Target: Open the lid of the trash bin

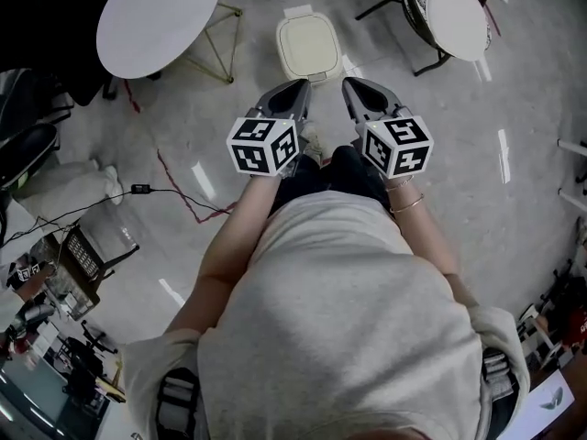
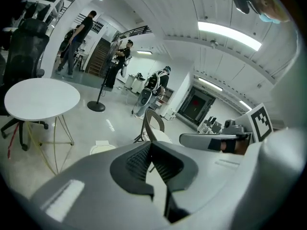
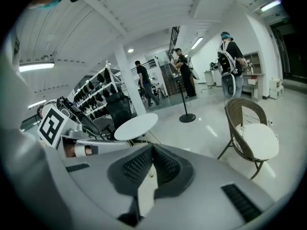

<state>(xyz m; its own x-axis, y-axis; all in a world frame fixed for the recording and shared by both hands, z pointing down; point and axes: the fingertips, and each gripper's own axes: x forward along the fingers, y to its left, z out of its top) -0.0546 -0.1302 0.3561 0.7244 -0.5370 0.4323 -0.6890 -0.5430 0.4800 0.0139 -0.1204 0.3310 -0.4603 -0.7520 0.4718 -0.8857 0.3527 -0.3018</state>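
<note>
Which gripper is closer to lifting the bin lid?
Left, probably, by a little. In the head view the left gripper points straight at the closed trash bin; the right gripper lines up only with its right edge. Both have jaws shut.

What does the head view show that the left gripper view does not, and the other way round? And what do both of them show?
Only the head view: the person's torso, a cable on the floor, and the whole trash bin, its lid down. Only the left gripper view: ceiling lights and people standing far off. Both: the round white table, the wicker chair, part of the bin, and the left gripper and right gripper, each shut and empty.
</note>
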